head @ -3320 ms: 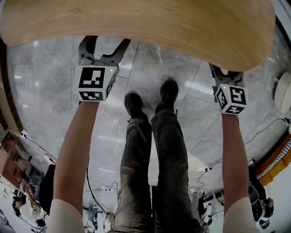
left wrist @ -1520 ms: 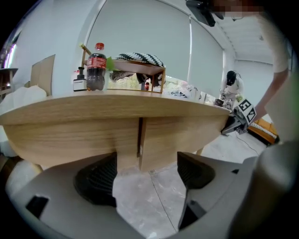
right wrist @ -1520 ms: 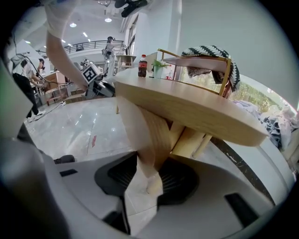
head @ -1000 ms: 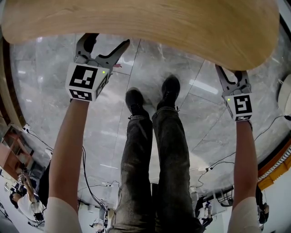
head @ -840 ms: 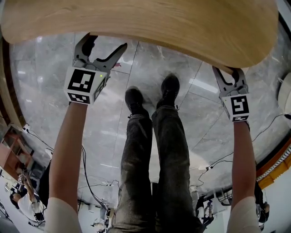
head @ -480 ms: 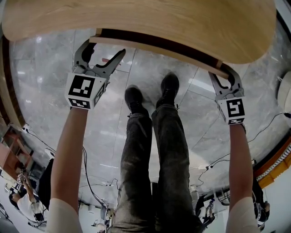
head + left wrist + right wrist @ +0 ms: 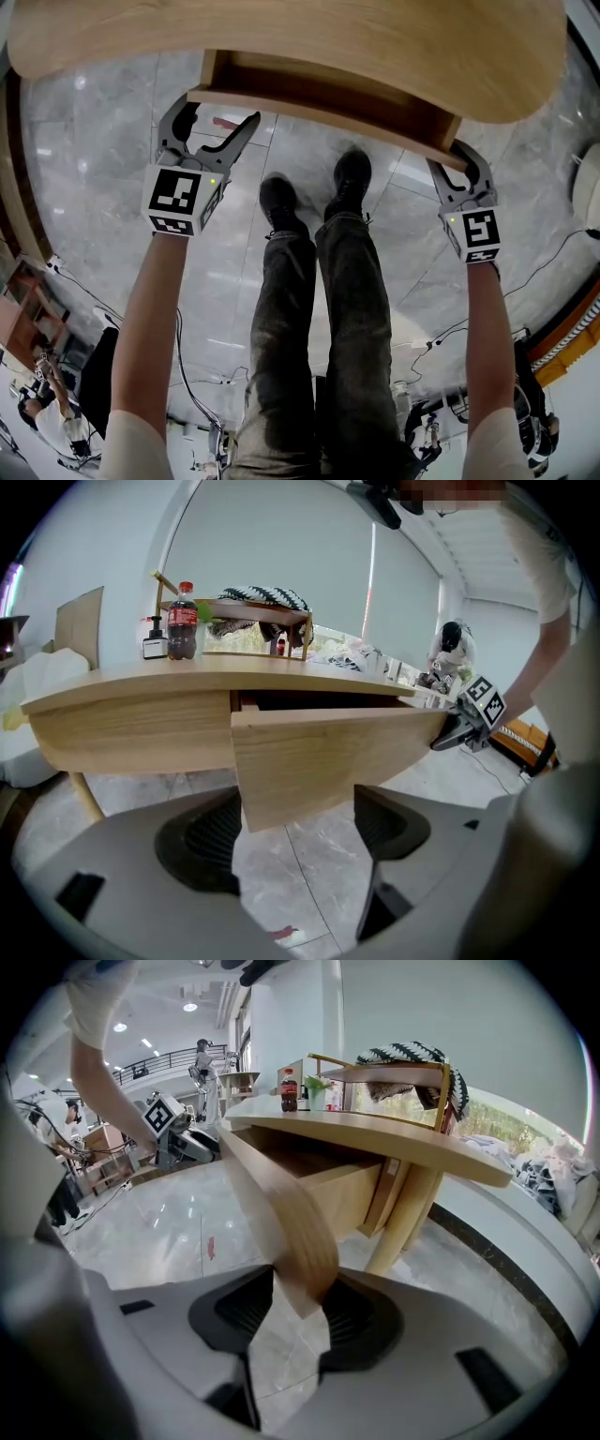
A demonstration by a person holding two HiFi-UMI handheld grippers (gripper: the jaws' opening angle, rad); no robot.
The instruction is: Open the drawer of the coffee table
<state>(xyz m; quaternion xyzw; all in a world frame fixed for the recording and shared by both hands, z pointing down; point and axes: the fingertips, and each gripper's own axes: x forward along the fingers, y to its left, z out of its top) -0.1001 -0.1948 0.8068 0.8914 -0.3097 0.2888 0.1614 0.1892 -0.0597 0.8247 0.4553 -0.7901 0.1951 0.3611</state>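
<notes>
— How is the coffee table (image 7: 309,47) looking from the head view?

— It is showing a pale, fine-grained wooden top with a rounded, bean-like outline. The drawer (image 7: 328,86) is standing partly open under that top, jutting toward the person. Its inside is a darker brown, and its curved front panel (image 7: 319,111) is matching the top's grain. The grey veined marble floor (image 7: 103,169) is gleaming below, with black boots (image 7: 278,208) and dark jeans in the middle.

— And the tongs?

— Both are released. The left gripper (image 7: 217,117) is holding its jaws spread wide. In its own view, the panel's lower left corner is sitting face-on between the ribbed black pads, and they are not clamping it. The right gripper (image 7: 458,171) is hooking around the panel's other end. Its own view is showing that end edge-on between the jaws, leaning on the pad at the picture's right, with a gap at the other pad.

— What are the gripper views adding?

— The left gripper view is showing a cola bottle (image 7: 182,621), a small white bottle (image 7: 154,647) and a striped cloth (image 7: 262,596) lying on a raised wooden shelf at the back of the top. The head view is catching none of these. The right gripper view is revealing the drawer's flat side wall (image 7: 347,1190) and a slanting wooden leg (image 7: 412,1208). Each gripper view is also catching the opposite gripper with its marker cube.
</notes>
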